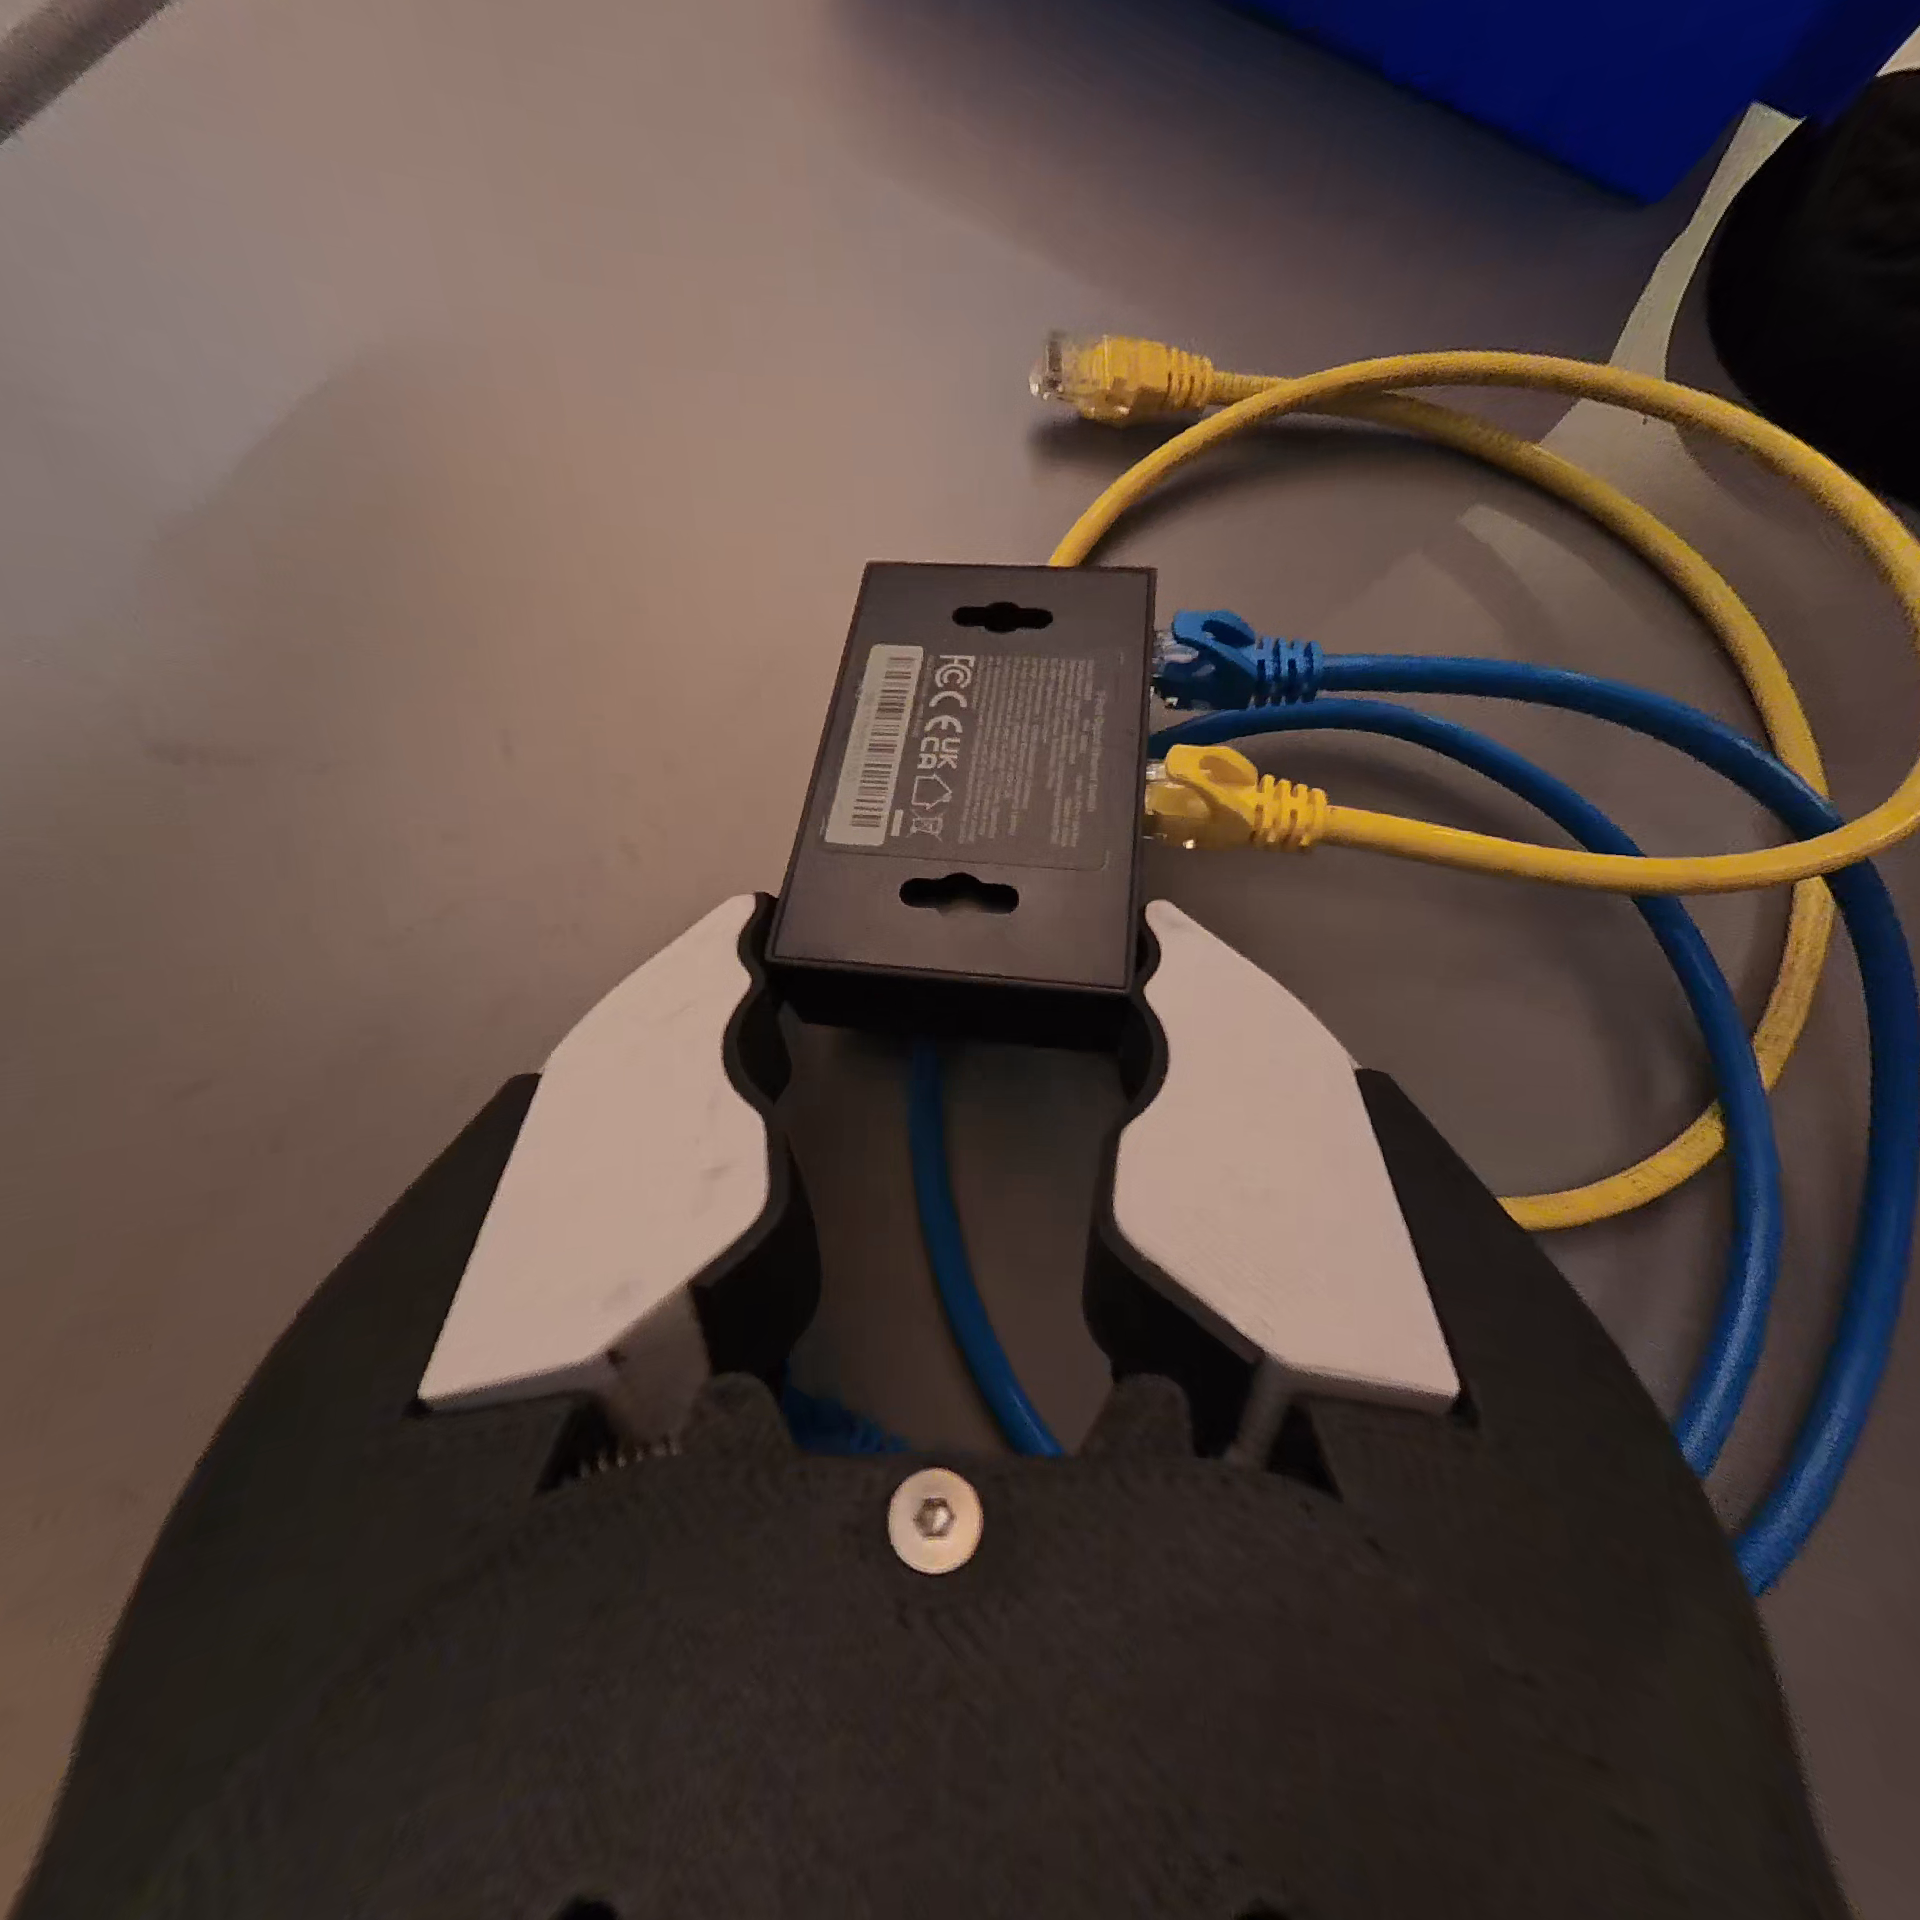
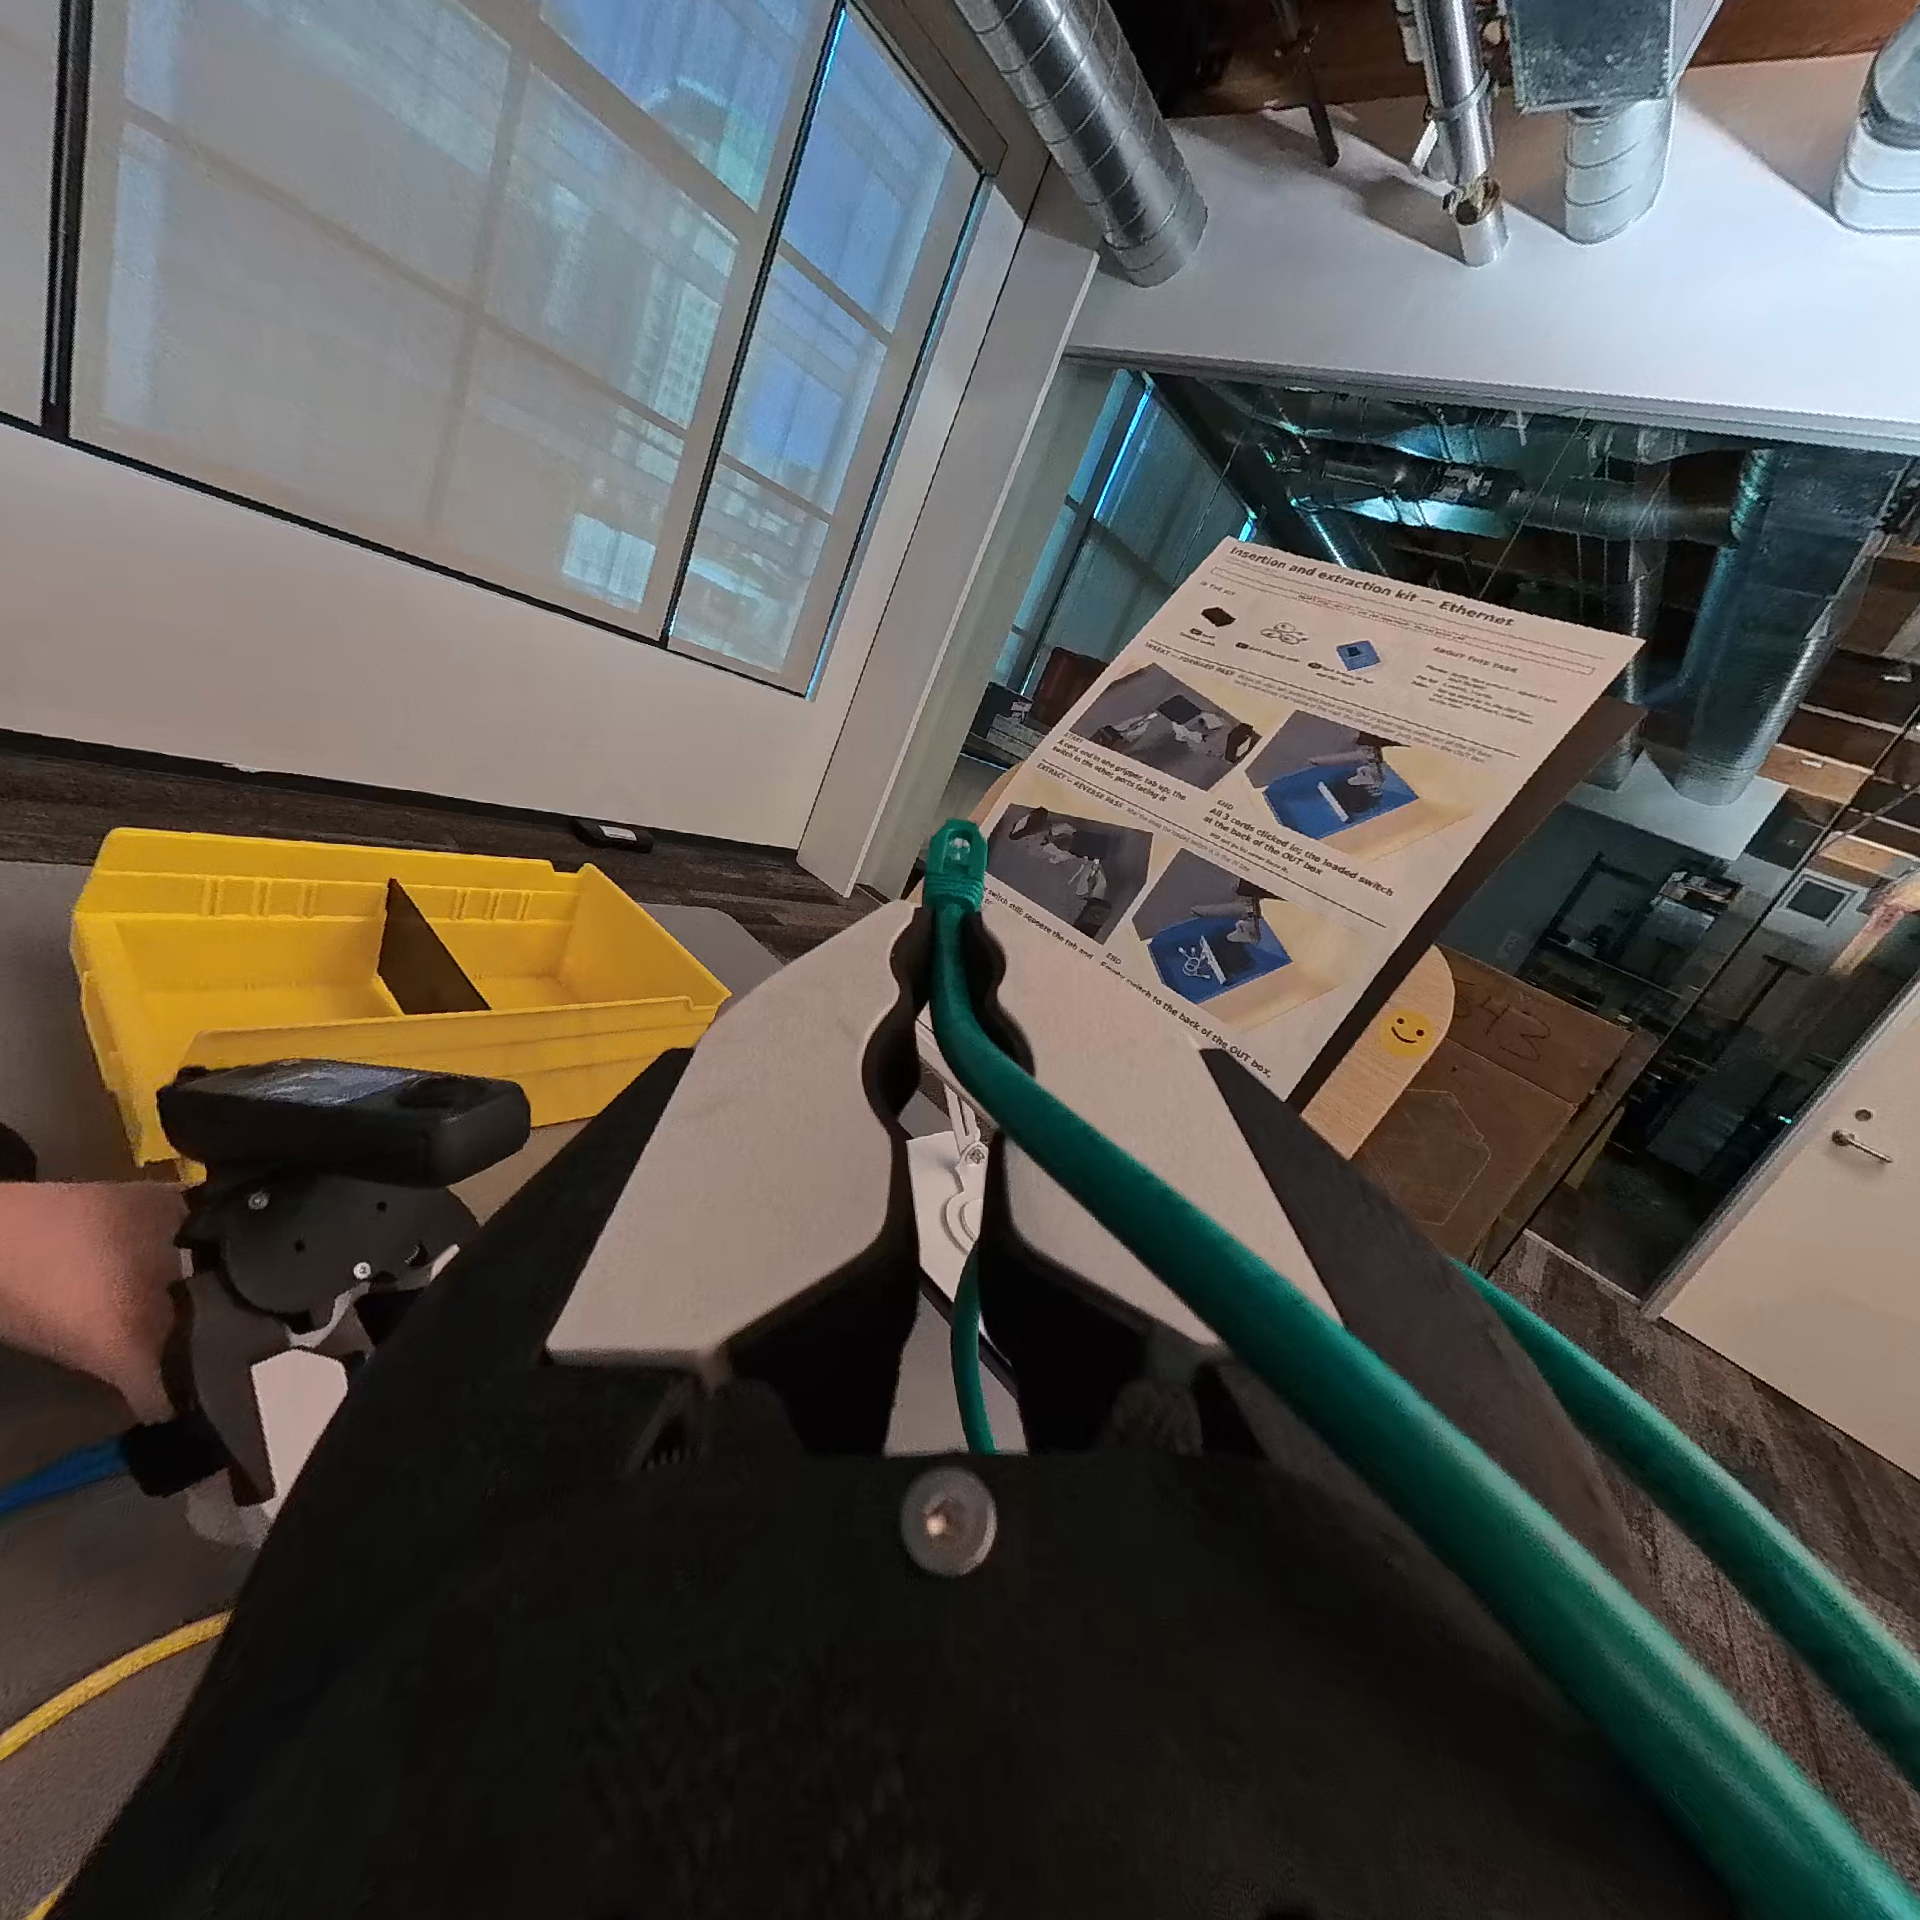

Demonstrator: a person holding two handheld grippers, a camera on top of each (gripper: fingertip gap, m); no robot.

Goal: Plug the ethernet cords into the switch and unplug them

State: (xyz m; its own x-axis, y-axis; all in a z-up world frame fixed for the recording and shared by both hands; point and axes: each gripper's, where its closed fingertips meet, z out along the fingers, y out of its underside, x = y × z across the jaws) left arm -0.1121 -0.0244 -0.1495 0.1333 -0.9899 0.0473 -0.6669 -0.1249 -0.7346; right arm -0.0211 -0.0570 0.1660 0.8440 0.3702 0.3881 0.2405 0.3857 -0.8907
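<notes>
Black switch (image 1: 971,774) clamped in left hand-held gripper (image 1: 951,940); right hand-held gripper (image 2: 948,925) pinches green cord (image 2: 1195,1174).

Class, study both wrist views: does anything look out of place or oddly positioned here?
Yes. The switch, held in the left gripper, is upside down: its label side and mounting slots face up. Also, the right gripper points its green ethernet plug up towards the room, away from the switch.
</notes>
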